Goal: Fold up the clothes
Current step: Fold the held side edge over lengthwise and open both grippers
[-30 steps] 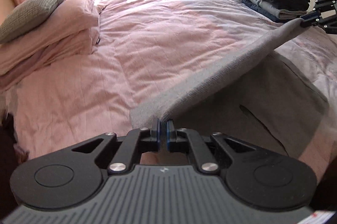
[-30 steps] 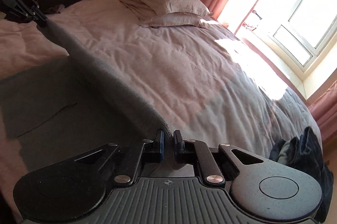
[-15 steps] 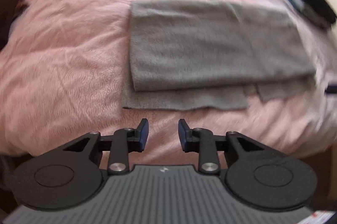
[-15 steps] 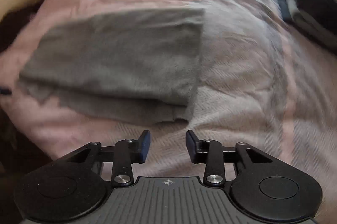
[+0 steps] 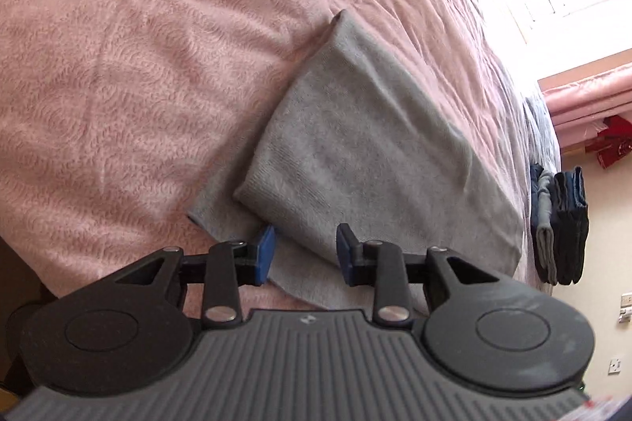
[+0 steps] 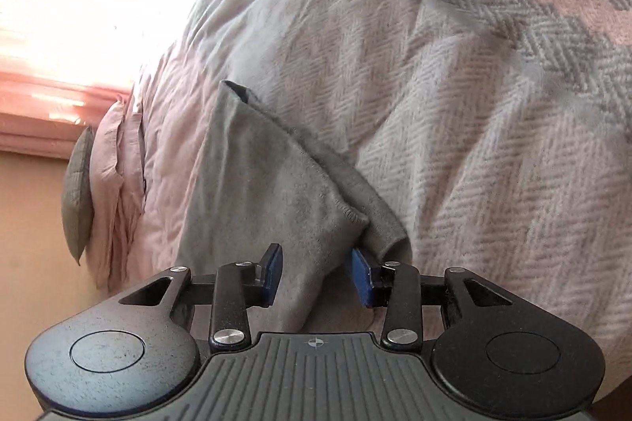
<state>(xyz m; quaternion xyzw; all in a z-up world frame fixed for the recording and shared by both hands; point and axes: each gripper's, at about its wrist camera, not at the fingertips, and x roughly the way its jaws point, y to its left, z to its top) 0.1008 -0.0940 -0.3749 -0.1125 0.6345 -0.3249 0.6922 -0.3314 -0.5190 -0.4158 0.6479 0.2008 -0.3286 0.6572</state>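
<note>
Two grippers: each is seen only in its own wrist view; neither appears in the other's.
Left gripper (image 5: 304,255): its blue-padded jaws are parted, with the near edge of the grey garment lying in the gap; no pad is seen pressing on the cloth, and nothing is held.
Right gripper (image 6: 316,272): its jaws are parted somewhat wider, with a near corner of the same garment between them; the pads are not closed on the cloth, though one pad sits just beside a hanging fold.
Grey garment (image 5: 371,152): it lies folded on the bed, an upper layer resting on a lower layer that sticks out at the near edge. In the right wrist view (image 6: 268,191) a loose flap with a ribbed hem is seen along its far side, which the left view does not show.
Pink bedcover (image 5: 118,45): it is shown beneath and beside the garment in the left view.
Herringbone blanket (image 6: 474,124): grey-and-pink weave, seen clearly only in the right view, touching the garment's flap.
Folded clothes stack (image 5: 561,227): dark blue and grey items, well apart from the garment near the bed's edge, clear only in the left view.
Pillows (image 6: 110,164): pink ones with a grey-green cushion (image 6: 77,199), shown only in the right view.
Pink curtains (image 5: 592,97): seen farthest off, by a bright window.
</note>
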